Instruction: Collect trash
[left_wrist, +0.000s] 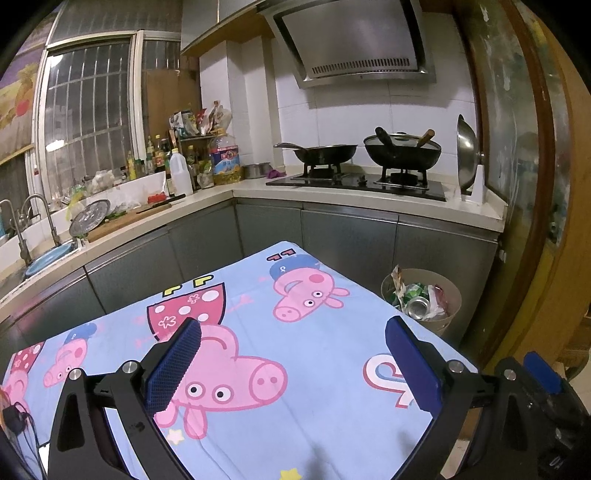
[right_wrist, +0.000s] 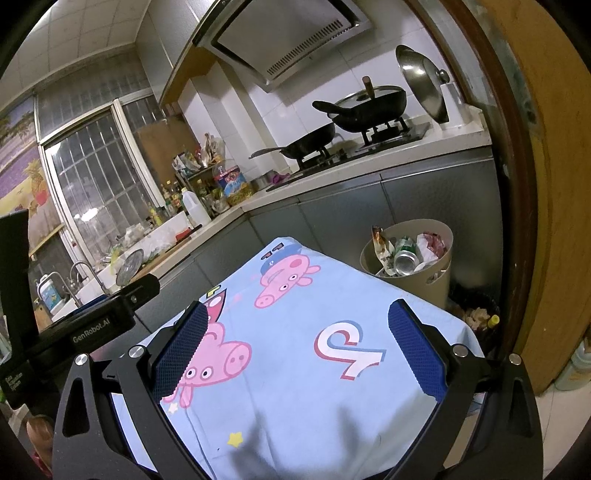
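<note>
Both grippers are hanging empty over the table. Left gripper: jaws spread wide, blue pads gripping nothing. Right gripper: same, fully released, nothing between its pads.

Landmark = the cloth, light blue with pink cartoon pigs, covering the table. Its top is showing no loose trash in either view. A dark shadow is falling on its near edge in the right wrist view.

Past the cloth's far right corner, on the floor against the grey cabinets, a beige bin is standing upright. The trash is sitting in it: a crushed can, a foil wrapper poking above the rim, and crumpled red-white packaging.

Handling, my read:
- can: light, thin metal, already dented, smooth sides likely slippery; pinch across the crushed waist
- wrapper: near weightless, limp, crinkly; pinch the raised top edge
- bin: light, rigid plastic; if it needs moving, clamp the rim wall or the side cutout

Judging by this, collection is looking nearly or fully done.

Beyond the cloth's far edge, the counter is carrying a stove with two black pans, hood above. Far left of it: bottles, a sink, a barred window.
</note>
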